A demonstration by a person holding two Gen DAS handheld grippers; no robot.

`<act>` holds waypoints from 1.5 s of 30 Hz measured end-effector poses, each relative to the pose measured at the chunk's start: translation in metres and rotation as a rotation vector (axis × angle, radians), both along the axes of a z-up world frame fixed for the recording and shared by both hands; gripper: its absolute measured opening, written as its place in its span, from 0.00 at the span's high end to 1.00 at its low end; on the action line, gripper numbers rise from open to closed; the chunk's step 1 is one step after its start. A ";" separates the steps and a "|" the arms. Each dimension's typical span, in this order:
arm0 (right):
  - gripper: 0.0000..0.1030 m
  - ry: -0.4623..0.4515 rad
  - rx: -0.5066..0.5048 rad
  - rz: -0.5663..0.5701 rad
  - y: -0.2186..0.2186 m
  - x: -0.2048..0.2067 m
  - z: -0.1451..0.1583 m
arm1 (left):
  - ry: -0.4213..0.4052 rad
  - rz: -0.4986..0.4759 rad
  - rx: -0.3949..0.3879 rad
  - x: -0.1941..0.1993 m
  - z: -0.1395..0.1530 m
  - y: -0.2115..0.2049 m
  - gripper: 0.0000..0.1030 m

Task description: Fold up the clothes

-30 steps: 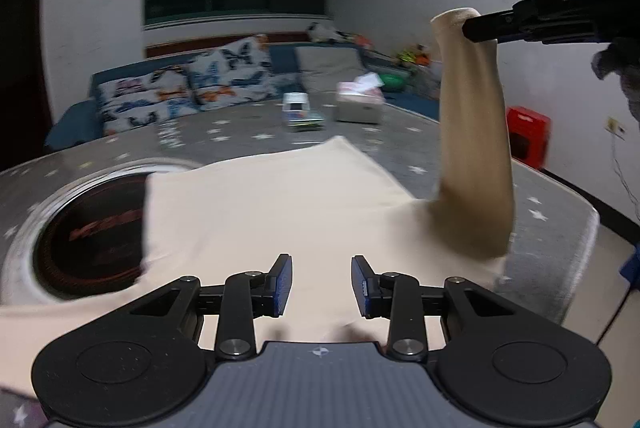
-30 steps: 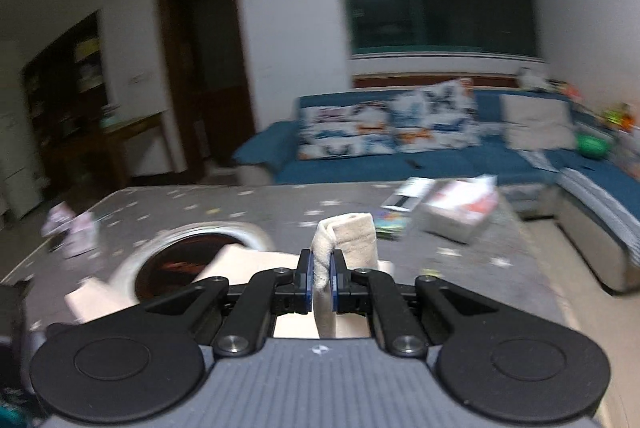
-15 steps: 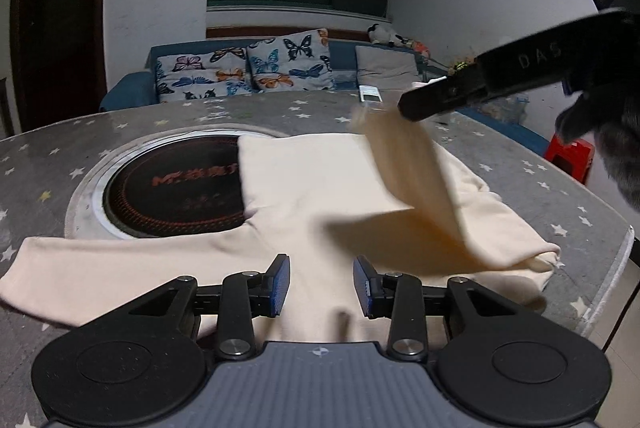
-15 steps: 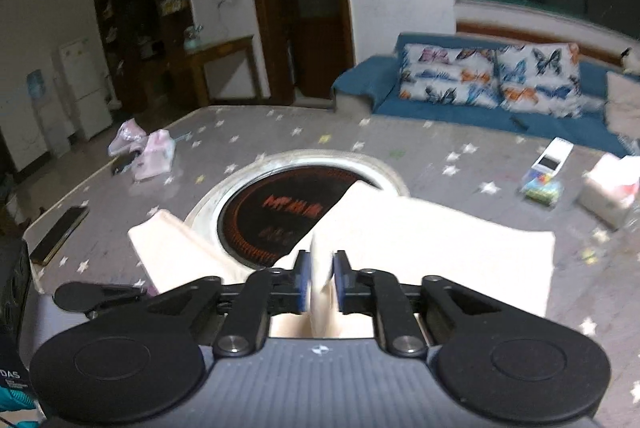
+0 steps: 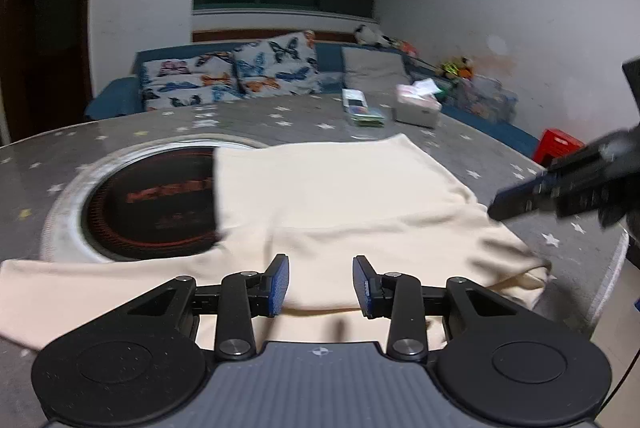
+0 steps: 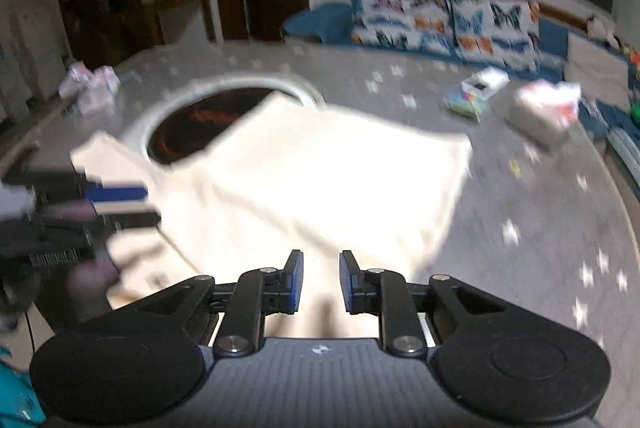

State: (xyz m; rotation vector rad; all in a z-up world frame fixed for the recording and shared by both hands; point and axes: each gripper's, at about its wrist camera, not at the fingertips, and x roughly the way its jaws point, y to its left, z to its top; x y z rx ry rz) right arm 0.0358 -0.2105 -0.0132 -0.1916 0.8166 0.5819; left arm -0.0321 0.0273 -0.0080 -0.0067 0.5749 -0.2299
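Note:
A cream long-sleeved top (image 5: 344,196) lies flat on the grey star-patterned table (image 5: 280,120), one sleeve folded across its body, the other sleeve stretched out to the left (image 5: 80,284). My left gripper (image 5: 320,284) is open and empty just above the garment's near edge. My right gripper (image 6: 320,282) is open and empty over the garment (image 6: 320,180); it also shows in the left wrist view (image 5: 560,188) at the right. The left gripper appears in the right wrist view (image 6: 92,212) at the left, blurred.
A round black burner (image 5: 152,204) with a white ring is set in the table, partly under the top. A tissue box (image 5: 418,104) and a small packet (image 5: 362,108) stand at the far side. Pink packets (image 6: 92,84) lie far left. A blue sofa (image 5: 224,80) is behind.
My right gripper carried the raised sleeve down and across the body, then let go and opened. It has drawn back to the right. My left gripper stayed open.

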 end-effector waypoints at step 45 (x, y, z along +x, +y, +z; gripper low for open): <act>0.74 -0.011 0.023 0.078 0.026 0.024 -0.020 | 0.059 0.800 0.008 -0.022 -0.010 0.168 0.62</act>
